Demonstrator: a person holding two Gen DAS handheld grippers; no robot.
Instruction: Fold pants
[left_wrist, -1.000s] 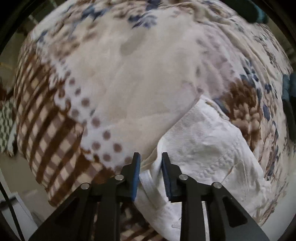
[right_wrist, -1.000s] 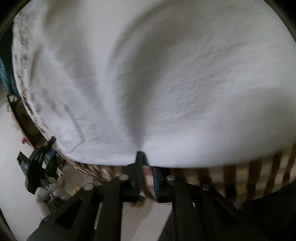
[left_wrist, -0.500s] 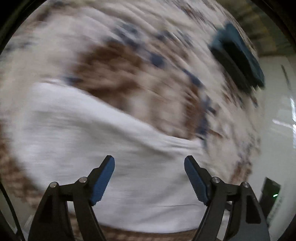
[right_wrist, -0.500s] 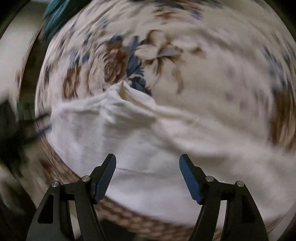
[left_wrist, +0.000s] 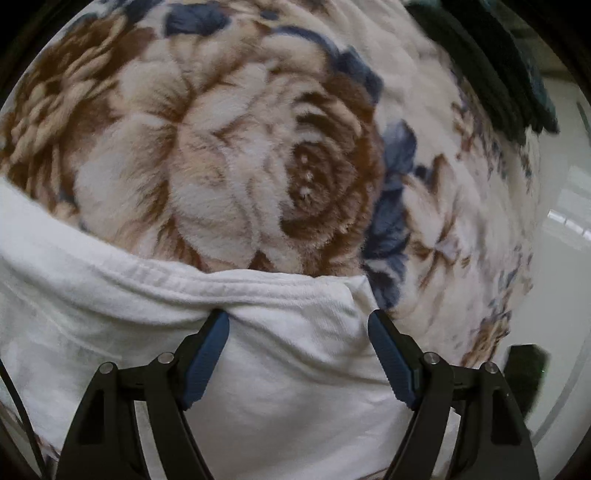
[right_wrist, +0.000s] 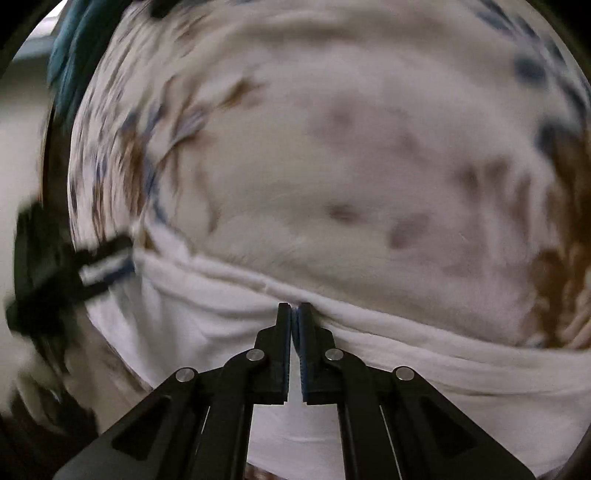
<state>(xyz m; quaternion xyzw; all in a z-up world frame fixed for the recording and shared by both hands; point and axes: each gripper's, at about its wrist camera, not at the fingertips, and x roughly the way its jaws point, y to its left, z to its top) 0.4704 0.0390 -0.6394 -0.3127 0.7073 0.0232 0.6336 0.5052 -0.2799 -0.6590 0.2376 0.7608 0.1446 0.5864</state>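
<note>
Since the white pants (left_wrist: 280, 369) lie spread on a fleecy floral blanket (left_wrist: 229, 155), w/ a thick seamed edge running across both views, they look soft, light and limp, so they'll prob. sag and drag unless lifted from two pts at once. Best hold, I'd judge, is that doubled edge: more bulk for the pads, less slip than single cloth. The right tool (right_wrist: 294, 314) has its jaws pressed together right at the edge, w/ a pucker of fabric at the tips, so it appears to pinch the hem. The left tool (left_wrist: 299, 325) is spread wide, holding nothing, tips resting on or just over the cloth near its corner; one tip tucks under a fold. Fleece may cling to the cotton. A dark teal item (left_wrist: 517, 74) sits at the blanket's far edge; right view is blurred.
</note>
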